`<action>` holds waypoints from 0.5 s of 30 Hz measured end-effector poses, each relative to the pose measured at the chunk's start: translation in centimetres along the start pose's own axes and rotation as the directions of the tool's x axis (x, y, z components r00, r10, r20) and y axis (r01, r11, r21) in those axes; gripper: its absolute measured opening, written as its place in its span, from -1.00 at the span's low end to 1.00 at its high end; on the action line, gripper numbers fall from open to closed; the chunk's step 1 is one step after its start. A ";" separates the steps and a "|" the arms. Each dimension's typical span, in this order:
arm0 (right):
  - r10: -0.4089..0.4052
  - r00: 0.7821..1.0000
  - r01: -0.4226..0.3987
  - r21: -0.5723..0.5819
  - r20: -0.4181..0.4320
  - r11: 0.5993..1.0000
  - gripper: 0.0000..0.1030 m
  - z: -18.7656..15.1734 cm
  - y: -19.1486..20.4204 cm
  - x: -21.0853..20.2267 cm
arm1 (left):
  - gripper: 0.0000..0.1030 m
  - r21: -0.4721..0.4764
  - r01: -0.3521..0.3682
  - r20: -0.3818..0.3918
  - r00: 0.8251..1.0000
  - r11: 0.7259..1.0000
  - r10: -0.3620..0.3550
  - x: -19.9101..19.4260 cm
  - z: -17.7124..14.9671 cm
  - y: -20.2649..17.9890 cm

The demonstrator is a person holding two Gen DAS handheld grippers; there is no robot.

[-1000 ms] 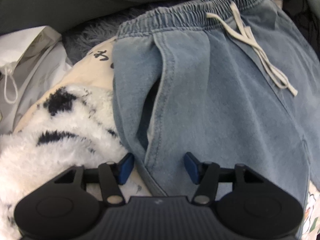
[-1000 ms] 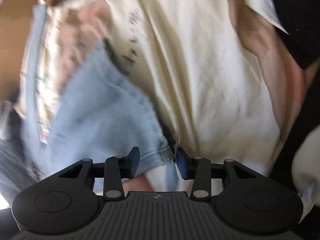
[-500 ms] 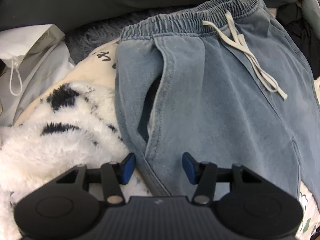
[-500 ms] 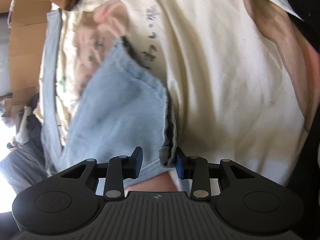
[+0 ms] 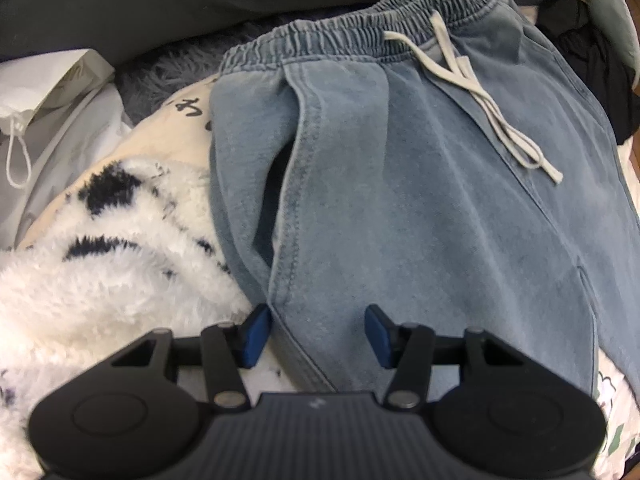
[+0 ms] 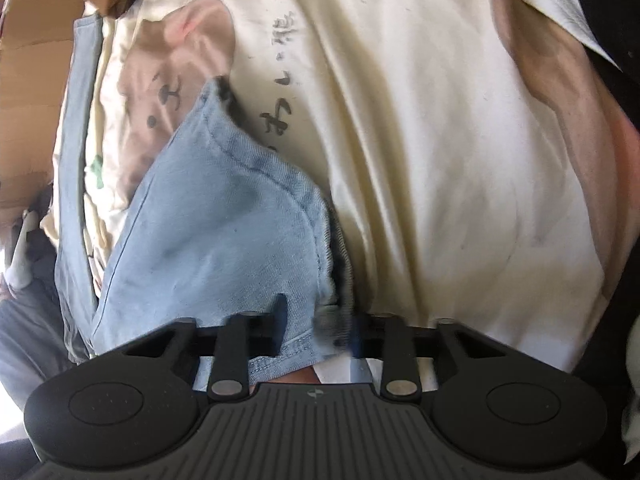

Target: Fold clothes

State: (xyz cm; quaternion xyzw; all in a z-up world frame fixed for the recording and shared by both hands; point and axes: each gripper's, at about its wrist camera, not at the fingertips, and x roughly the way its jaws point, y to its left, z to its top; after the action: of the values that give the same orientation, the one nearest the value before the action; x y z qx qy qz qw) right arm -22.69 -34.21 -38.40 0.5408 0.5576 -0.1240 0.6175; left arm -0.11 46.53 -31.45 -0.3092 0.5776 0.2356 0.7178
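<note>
As right gripper (image 6: 316, 322) is closing on jeans hem (image 6: 304, 344), left gripper (image 5: 318, 332) gapes, grasping nothing; next: lift hem twd far waistband (image 5: 360, 32).

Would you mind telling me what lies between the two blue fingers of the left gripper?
In the left wrist view, the side edge of the blue denim trousers lies between the left gripper's open fingers, below the pocket opening; neither finger presses it.

Blue denim trousers (image 5: 420, 200) fill the middle of the bedding, a fluffy white throw (image 5: 100, 272) crowding their left edge and white bags (image 5: 52, 92) beyond; bare cream sheet (image 6: 440, 160) lies open past the hem.
</note>
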 end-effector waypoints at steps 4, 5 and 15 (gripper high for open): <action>-0.047 0.999 0.045 -0.053 -0.020 0.998 -0.83 0.0 1.9 -1.4 | 0.06 -0.022 -0.001 0.002 1.000 1.000 0.001 0.2 0.1 0.2; -0.054 0.998 0.053 -0.066 -0.018 0.996 -0.83 0.0 2.5 -2.0 | 0.06 -0.028 0.000 0.003 1.000 1.000 0.000 0.3 0.1 0.2; -0.154 0.987 0.145 -0.185 -0.036 0.972 -0.84 0.7 7.7 -7.2 | -0.69 -0.071 -0.004 0.034 0.999 0.997 0.006 0.2 -0.3 0.4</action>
State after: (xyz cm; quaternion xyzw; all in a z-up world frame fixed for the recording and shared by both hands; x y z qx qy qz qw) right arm -19.05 -35.06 -28.52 0.4416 0.6209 -0.1052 0.6391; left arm -0.53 46.61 -31.75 -0.3290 0.5571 0.2631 0.7156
